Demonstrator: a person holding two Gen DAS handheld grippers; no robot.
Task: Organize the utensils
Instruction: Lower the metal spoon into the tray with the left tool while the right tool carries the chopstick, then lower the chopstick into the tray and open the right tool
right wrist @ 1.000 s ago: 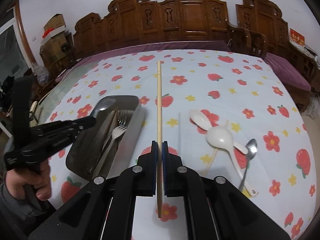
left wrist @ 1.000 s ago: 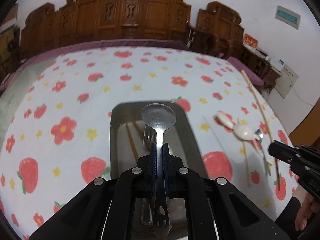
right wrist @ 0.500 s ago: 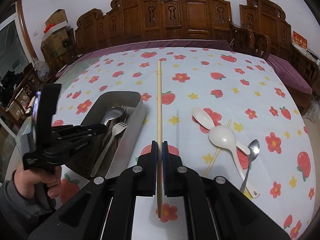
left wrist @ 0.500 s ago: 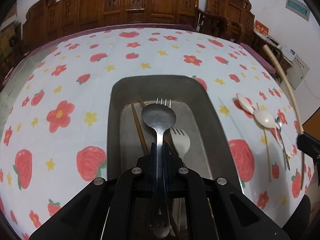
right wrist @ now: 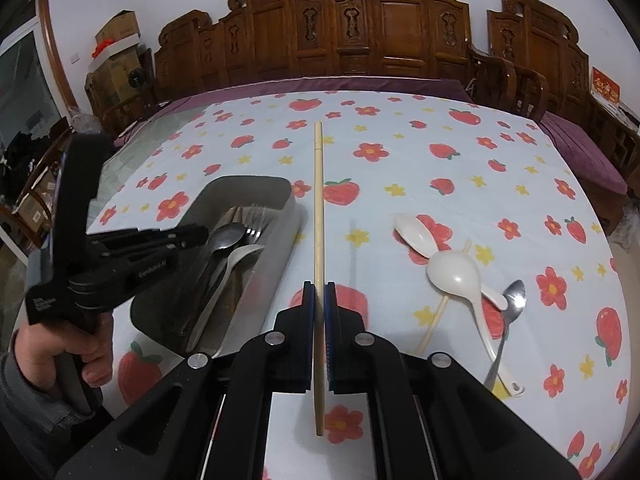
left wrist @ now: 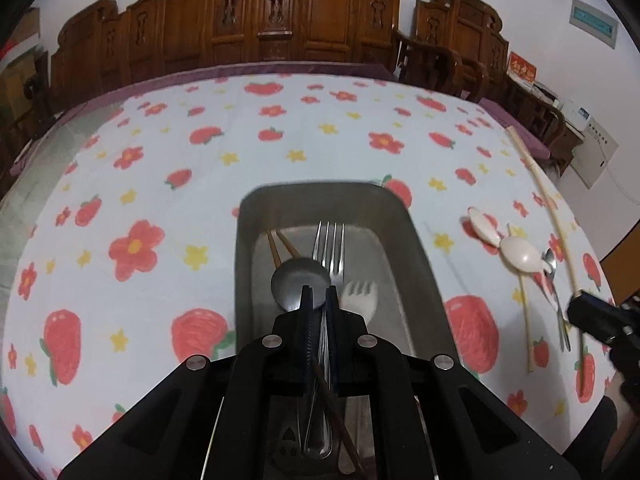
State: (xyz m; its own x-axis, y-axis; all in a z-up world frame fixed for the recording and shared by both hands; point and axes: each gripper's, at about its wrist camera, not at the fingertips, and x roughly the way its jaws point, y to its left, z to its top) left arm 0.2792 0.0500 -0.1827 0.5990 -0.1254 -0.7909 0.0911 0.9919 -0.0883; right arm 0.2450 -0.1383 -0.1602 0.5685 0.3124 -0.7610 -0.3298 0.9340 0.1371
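My left gripper (left wrist: 318,292) is shut on a metal spoon (left wrist: 300,284), whose bowl sits just ahead of the fingertips, low inside the grey metal tray (left wrist: 320,194). In the tray lie a metal fork (left wrist: 330,246), a white plastic fork (left wrist: 358,296) and brown chopsticks (left wrist: 280,246). In the right wrist view the left gripper (right wrist: 198,236) reaches over the tray (right wrist: 288,216) from the left. My right gripper (right wrist: 319,292) is shut on a pale wooden chopstick (right wrist: 318,200), held above the cloth just right of the tray.
On the strawberry-print cloth to the right lie two white spoons (right wrist: 416,234) (right wrist: 454,272), a small metal spoon (right wrist: 514,296) and another pale chopstick (right wrist: 438,310). A person's hand (right wrist: 60,354) grips the left tool. Carved wooden chairs (right wrist: 400,32) line the far table edge.
The left gripper has brought the metal spoon down into the tray, and its bowl now sits closer to the fingertips. The right gripper and its chopstick have barely moved.
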